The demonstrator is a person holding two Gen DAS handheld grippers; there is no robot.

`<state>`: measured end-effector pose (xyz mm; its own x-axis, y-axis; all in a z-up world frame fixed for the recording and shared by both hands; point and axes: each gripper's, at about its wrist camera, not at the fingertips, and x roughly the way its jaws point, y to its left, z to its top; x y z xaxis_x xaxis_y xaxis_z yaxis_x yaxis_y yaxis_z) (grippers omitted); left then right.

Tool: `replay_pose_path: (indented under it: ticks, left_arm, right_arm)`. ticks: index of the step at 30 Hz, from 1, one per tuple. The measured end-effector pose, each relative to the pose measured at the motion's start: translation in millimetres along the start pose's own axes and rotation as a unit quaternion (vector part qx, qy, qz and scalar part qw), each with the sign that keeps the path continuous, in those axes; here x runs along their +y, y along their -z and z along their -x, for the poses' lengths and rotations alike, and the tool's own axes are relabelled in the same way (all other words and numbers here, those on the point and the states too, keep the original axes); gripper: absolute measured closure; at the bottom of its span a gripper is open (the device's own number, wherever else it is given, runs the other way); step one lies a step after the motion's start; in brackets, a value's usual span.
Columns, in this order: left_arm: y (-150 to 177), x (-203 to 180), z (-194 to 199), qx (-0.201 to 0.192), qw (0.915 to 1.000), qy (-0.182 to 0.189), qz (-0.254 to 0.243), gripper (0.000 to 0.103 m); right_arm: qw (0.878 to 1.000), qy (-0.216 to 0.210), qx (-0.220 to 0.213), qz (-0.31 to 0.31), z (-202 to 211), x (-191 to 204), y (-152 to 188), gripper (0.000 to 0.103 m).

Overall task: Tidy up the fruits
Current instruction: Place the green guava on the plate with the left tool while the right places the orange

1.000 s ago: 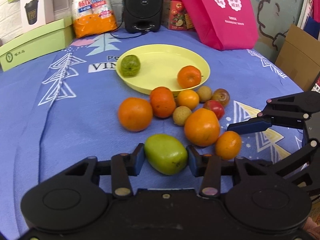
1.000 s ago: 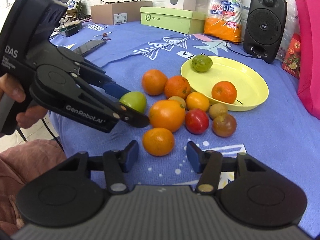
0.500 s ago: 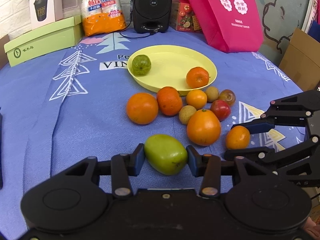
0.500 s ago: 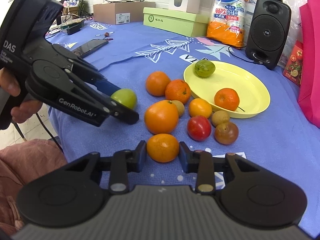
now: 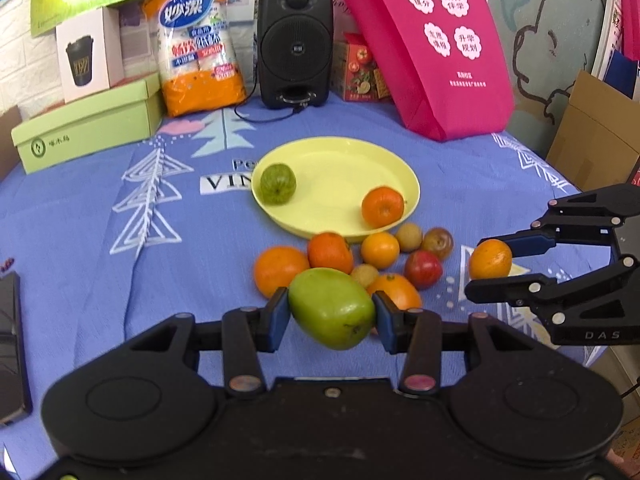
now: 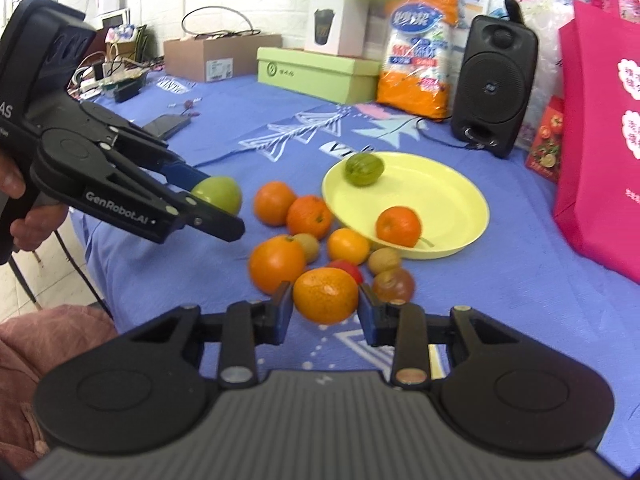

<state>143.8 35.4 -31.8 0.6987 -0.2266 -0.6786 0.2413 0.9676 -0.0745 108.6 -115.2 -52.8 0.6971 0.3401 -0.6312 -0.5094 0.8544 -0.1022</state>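
My left gripper (image 5: 331,316) is shut on a green mango (image 5: 332,307) and holds it above the blue cloth; it also shows in the right wrist view (image 6: 218,196). My right gripper (image 6: 325,312) is shut on a small orange (image 6: 326,295), lifted off the cloth; it shows in the left wrist view (image 5: 490,258) too. A yellow plate (image 5: 344,164) holds a green guava (image 5: 278,183) and an orange (image 5: 383,207). Several oranges, small brown fruits and a red fruit (image 5: 423,269) lie in front of the plate.
A black speaker (image 5: 295,44), an orange bag of paper cups (image 5: 196,48), a green box (image 5: 86,124) and a pink bag (image 5: 436,44) stand at the back. A phone (image 5: 10,340) lies at the left edge. A cardboard box (image 5: 592,136) stands beyond the table's right edge.
My right gripper closed on the small orange and lifted it. My left gripper raised the green mango higher above the cloth.
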Motion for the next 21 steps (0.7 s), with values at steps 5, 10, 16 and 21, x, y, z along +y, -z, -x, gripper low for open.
replay_pose_path:
  ticks: [5,10,16,21]
  left_arm:
    - [-15.4,1.2,0.3,-0.009,0.9999,-0.011,-0.002,0.059]
    - [-39.0,4.0,-11.7,-0.017,0.9997,-0.020,-0.001,0.059]
    - [-70.9,11.8,-46.6,-0.010,0.9998,-0.018,0.006,0.059]
    - [-86.9,22.7,-82.1,0.008,0.9997,-0.019,0.015,0.059]
  right_arm:
    - [1.000,0.011,-0.012,-0.006,5.9,-9.4,-4.3,0.069]
    - [0.999,0.024,-0.027,-0.014,2.4,-22.0,-18.9,0.069]
    - [0.997,0.042,-0.046,-0.053,-17.2,-54.3,-46.2,0.069]
    - [0.995,0.052,-0.037,-0.079,-43.7,-78.9,-61.4,0.069]
